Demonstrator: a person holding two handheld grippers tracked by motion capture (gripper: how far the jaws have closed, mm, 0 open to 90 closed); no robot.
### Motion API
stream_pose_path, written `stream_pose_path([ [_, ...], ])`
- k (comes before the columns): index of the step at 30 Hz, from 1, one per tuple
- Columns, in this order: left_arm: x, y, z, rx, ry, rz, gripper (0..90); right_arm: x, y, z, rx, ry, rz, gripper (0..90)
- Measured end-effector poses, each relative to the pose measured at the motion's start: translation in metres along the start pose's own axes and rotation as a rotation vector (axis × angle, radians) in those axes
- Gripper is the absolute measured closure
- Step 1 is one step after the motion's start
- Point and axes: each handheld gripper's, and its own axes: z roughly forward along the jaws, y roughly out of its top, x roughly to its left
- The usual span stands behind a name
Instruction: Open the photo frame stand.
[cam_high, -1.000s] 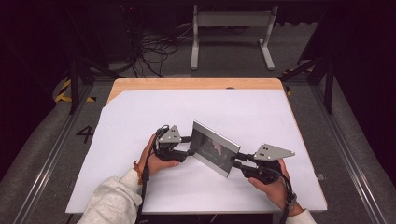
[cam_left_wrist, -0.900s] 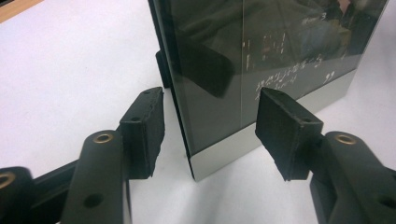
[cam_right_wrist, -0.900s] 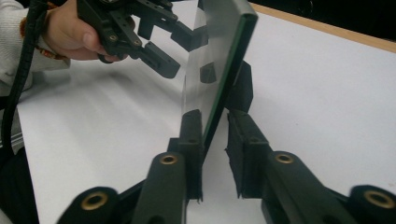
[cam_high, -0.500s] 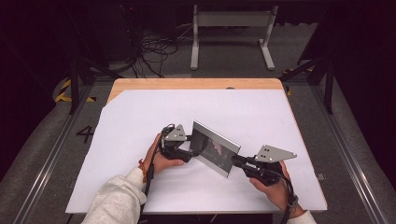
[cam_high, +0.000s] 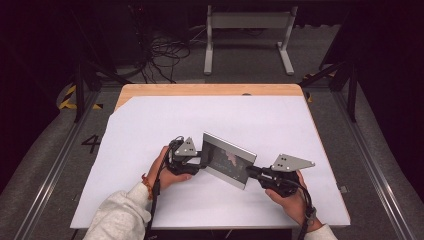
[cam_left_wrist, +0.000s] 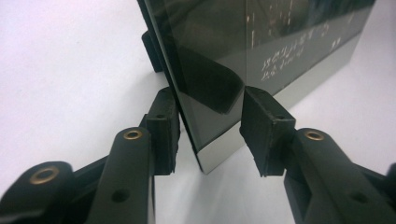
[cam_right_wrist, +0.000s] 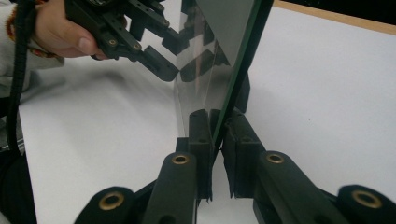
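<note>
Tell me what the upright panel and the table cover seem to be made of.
Panel: probably glass or glossy acrylic with a mirror finish; it reflects the gripper fingers and has a thin dark edge. Table cover: matte white, likely paper or plastic sheet, over a wooden tabletop.

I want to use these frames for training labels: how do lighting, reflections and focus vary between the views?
High view: bright white table sheet, dark surroundings, slightly soft. Left gripper view: the glossy dark rectangular glass panel mirrors a jaw and reversed lettering; near jaws blurred. Right gripper view: the panel's edge reflects the left hand-held gripper; the right hand-held gripper is clamped, foreground soft.
</note>
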Motion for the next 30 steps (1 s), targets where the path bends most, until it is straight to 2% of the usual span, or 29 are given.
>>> stream_pose_path([
  [8,-0.005,-0.007,-0.005,0.009,0.021,-0.006,65.0,0.004,-0.004,0.008,0.053,-0.031,-0.041,79.8],
  [11,-0.006,-0.006,-0.006,0.018,0.026,0.004,66.9,0.005,-0.01,0.013,0.076,-0.025,-0.035,79.7],
  [16,-0.006,-0.009,-0.009,0.013,0.012,-0.002,68.7,0.004,-0.011,0.015,0.085,-0.029,-0.037,79.5],
  [30,-0.018,-0.016,-0.016,0.016,0.018,-0.005,67.2,0.002,-0.012,0.021,0.074,-0.066,-0.045,75.4],
])
